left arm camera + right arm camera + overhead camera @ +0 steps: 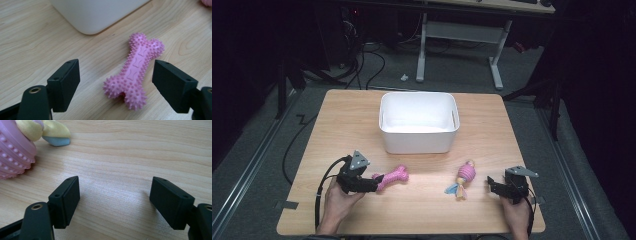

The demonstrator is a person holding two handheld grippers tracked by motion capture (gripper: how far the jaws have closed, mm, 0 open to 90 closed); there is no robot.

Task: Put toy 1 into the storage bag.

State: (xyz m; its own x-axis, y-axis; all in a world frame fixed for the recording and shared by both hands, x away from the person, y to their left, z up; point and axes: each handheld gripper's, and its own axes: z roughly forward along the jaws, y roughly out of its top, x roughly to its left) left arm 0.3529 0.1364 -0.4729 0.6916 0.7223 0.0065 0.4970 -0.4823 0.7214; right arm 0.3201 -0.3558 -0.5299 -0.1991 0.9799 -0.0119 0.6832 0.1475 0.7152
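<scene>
On the pale wooden surface [337,120] a spiky pink rubber bone [393,177] lies flat in front of the white plastic bin [418,122], near its front left corner but apart from it. The left gripper [374,185] is held in the person's left hand [337,200] at the near left of the surface and points toward the bone's nearer knobbed end. In the left gripper view its black fingers [65,82] stand wide apart with the bone [135,71] between them, slanting from the lower middle up toward the right; neither pad touches the toy, and bare wood shows on both sides of it, more on the left than on the right. The bin's rounded corner [95,15] rises just beyond the bone's far end. The right gripper [489,185] is held in the right hand [517,212] at the near right of the surface, its fingers [66,200] also parted with nothing but wood grain between them. To its left lies a second toy, a ribbed pink ball with a yellow and blue tassel [463,179], close to that gripper but not touched; in the right gripper view its studded pink body [13,150] sits at the upper left, beyond the fingers. The bin's inside looks bare and white from the high view.
</scene>
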